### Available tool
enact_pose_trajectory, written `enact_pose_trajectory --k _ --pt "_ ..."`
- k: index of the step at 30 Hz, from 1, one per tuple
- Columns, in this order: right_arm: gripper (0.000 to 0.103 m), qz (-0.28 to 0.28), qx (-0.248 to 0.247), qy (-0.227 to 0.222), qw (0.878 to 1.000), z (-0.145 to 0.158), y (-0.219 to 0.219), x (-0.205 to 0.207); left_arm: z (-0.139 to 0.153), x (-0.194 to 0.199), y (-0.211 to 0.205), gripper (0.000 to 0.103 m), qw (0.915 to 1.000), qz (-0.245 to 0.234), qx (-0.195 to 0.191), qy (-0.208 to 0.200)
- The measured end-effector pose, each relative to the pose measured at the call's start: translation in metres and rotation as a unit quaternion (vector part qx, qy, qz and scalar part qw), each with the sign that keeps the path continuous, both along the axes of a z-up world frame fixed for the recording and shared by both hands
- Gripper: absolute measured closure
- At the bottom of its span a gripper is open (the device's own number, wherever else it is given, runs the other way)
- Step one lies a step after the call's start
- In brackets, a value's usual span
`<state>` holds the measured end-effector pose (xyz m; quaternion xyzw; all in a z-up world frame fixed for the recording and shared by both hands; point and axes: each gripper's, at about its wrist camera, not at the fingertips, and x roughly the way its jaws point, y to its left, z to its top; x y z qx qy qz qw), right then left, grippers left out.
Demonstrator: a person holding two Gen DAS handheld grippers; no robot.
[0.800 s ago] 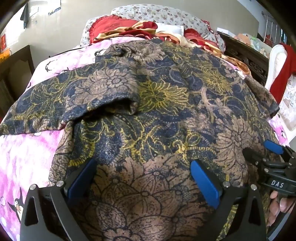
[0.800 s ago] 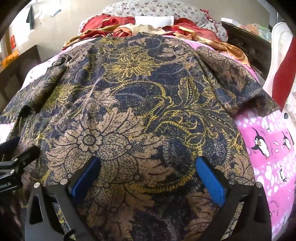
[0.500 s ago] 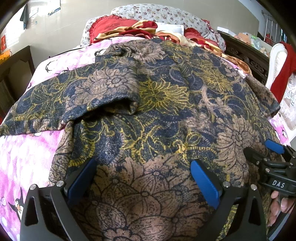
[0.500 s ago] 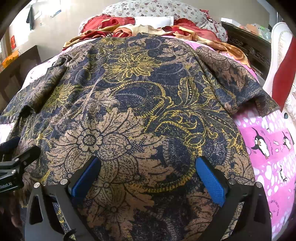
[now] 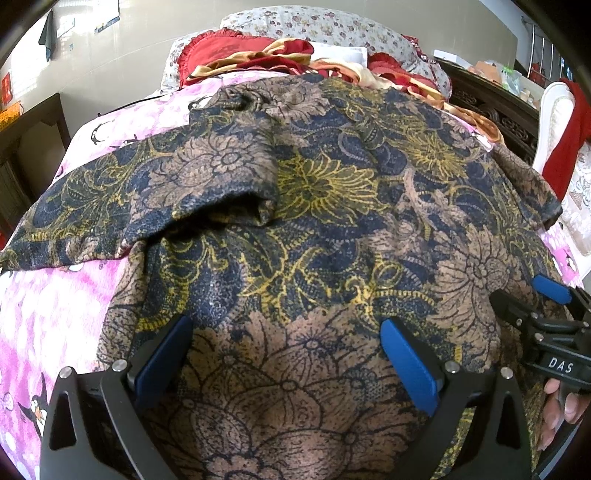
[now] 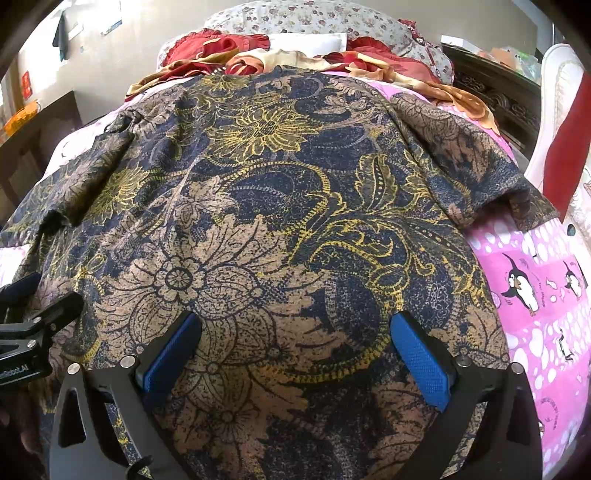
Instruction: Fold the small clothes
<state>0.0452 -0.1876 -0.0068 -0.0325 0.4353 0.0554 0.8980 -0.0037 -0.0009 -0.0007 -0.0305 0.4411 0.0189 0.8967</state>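
A batik shirt (image 5: 314, 206) in navy, tan and gold lies spread flat on a bed and fills both views; it also shows in the right wrist view (image 6: 266, 206). Its left sleeve (image 5: 155, 192) is folded over the body. Its right sleeve (image 6: 476, 173) lies spread out to the side. My left gripper (image 5: 286, 354) is open and hovers over the shirt's near hem. My right gripper (image 6: 295, 350) is open over the hem too, further right. Each gripper shows at the edge of the other's view: the right one (image 5: 546, 314), the left one (image 6: 33, 328).
The bed has a pink penguin-print sheet (image 6: 546, 295). Red and gold bedding (image 5: 258, 59) and floral pillows (image 5: 317, 26) are piled at the head. A dark wooden cabinet (image 5: 491, 110) and a white chair with red cloth (image 5: 569, 129) stand to the right.
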Motion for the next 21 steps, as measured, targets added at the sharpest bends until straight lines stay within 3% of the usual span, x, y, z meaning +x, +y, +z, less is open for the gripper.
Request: enact_pose_trajectory --k 21 --pt "0.009 0.000 0.002 -0.001 1.000 0.001 0.000 -0.008 0.000 0.001 0.000 0.000 1.0000 0.000 0.001 0.001"
